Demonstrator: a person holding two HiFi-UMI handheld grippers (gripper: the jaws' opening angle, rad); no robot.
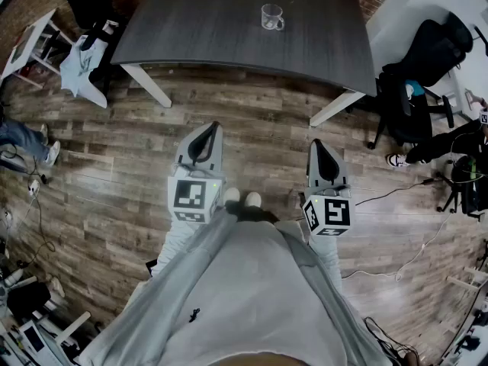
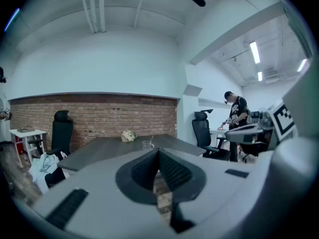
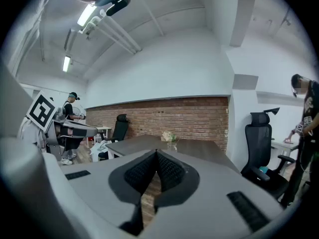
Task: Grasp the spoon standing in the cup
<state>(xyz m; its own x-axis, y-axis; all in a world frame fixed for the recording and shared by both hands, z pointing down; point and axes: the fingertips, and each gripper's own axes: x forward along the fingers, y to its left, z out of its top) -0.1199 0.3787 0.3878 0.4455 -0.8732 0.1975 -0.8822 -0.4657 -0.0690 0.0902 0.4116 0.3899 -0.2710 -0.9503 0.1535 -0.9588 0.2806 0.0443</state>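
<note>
A clear glass cup stands on the dark grey table, far ahead of both grippers. In the left gripper view the cup is small, with a thin spoon handle leaning out of it. The right gripper view shows the cup too small to make out a spoon. My left gripper and right gripper hang side by side over the wood floor, well short of the table. The left gripper and the right gripper each have their jaws together with nothing between them.
White table legs stand between me and the tabletop. A black office chair is at the right, a cloth-draped chair and a white side table at the left. Cables cross the floor. A person stands to the right.
</note>
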